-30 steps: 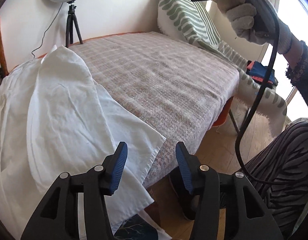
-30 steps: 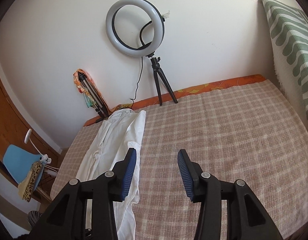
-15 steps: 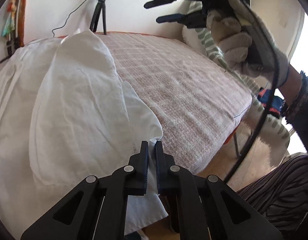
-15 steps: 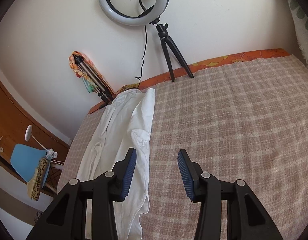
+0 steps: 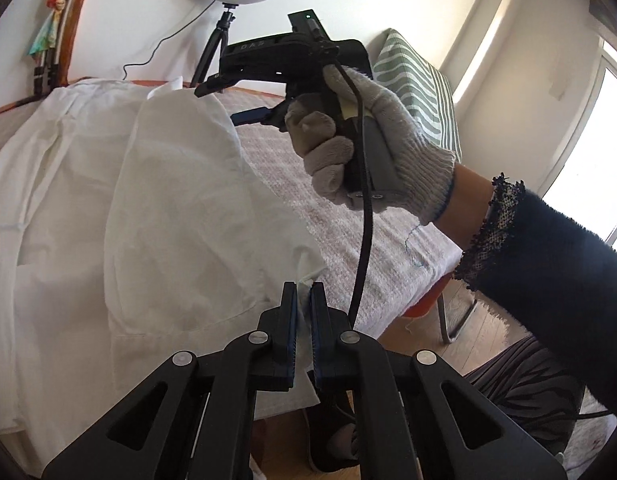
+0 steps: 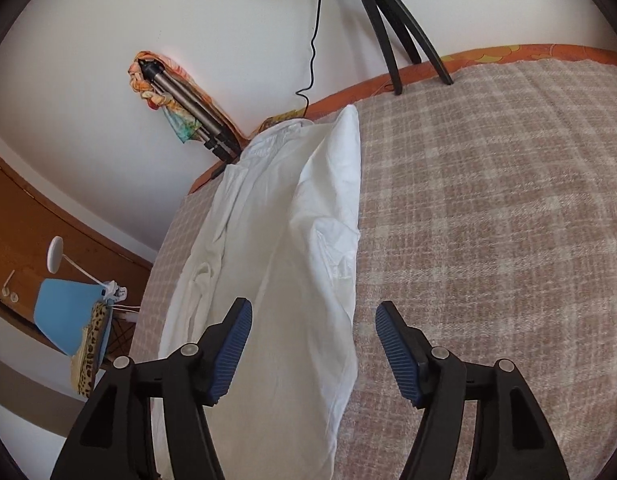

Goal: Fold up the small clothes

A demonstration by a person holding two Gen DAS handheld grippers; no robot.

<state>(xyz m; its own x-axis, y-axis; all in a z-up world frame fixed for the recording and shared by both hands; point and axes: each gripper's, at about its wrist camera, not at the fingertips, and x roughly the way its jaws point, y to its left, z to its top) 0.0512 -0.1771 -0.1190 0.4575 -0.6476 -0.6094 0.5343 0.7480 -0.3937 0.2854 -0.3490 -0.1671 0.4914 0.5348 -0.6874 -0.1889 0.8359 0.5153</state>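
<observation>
- White shirt: spread lengthwise on the left part of the checked bedspread, its near corner hanging at the bed's edge.
- Left gripper: jaws clenched on that near corner of the shirt, a sliver of white cloth showing between the blue pads.
- Right gripper: jaws spread wide, hovering over the shirt's right edge, held by a gloved hand.
- Ring light tripod: standing at the bed's far edge against the wall.
</observation>
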